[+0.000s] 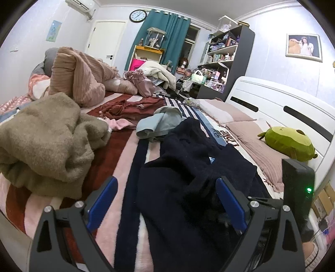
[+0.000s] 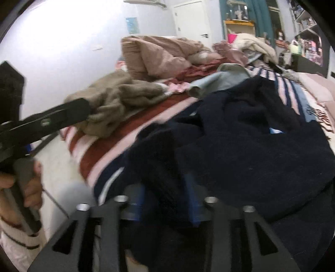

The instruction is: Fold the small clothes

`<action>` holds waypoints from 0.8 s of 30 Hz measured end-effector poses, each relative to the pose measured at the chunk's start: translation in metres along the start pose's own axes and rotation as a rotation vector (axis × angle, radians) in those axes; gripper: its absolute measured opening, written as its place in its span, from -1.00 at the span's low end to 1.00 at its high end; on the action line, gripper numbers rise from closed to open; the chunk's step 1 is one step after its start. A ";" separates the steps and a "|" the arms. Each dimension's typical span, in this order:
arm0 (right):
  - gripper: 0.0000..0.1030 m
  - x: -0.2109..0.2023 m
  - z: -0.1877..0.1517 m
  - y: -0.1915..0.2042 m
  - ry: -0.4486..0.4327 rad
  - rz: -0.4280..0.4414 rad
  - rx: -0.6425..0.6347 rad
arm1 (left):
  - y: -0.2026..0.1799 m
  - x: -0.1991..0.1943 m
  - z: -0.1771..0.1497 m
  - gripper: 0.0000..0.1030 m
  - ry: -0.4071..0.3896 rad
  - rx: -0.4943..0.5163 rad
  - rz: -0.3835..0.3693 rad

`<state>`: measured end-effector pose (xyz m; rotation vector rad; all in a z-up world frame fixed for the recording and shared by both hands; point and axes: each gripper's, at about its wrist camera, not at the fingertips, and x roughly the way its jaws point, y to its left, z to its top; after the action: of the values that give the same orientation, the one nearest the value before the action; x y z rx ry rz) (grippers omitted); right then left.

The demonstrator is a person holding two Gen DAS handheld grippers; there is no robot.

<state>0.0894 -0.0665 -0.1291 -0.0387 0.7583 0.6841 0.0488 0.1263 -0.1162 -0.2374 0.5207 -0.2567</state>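
The right gripper (image 2: 165,194) has its blue pads close together on a fold of the navy garment (image 2: 240,146), pinching its near edge; the view is blurred, but cloth plainly fills the gap. The left gripper (image 1: 166,200) stands wide open with nothing between its pads, poised over the same navy garment (image 1: 188,177), which lies rumpled on the striped blanket (image 1: 117,167) at the near side of the bed. In the right view the left gripper appears from the side at the left edge, held by the left hand (image 2: 29,184). Left of the navy garment lies a heaped olive sweater (image 1: 46,142). Just beyond it sit a grey-blue garment (image 1: 161,123), a pink piece (image 1: 119,123) and a rust-red one (image 1: 129,106). To the right, a green plush (image 1: 289,142) rests on a pillow by the white headboard (image 1: 278,104). Farther off are a bundled tan duvet (image 1: 79,77), teal curtains (image 1: 167,35) and a wall clock (image 1: 138,16).
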 end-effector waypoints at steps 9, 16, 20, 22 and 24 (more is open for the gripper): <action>0.00 -0.056 -0.003 0.004 -0.089 0.057 0.007 | 0.000 0.012 -0.008 0.81 0.042 -0.002 -0.007; 0.17 -0.126 -0.031 -0.037 -0.194 -0.143 0.065 | 0.005 0.034 -0.025 0.81 0.112 -0.035 -0.028; 0.21 -0.151 -0.064 -0.079 -0.187 -0.272 0.164 | 0.011 0.046 -0.038 0.80 0.162 -0.069 -0.059; 0.27 -0.161 -0.082 -0.104 -0.181 -0.307 0.234 | 0.017 0.053 -0.045 0.78 0.180 -0.111 -0.098; 0.27 -0.170 -0.101 -0.130 -0.177 -0.329 0.322 | 0.022 0.061 -0.049 0.69 0.200 -0.148 -0.110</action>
<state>0.0136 -0.2904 -0.1204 0.1852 0.6635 0.2438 0.0786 0.1209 -0.1913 -0.3877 0.7269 -0.3520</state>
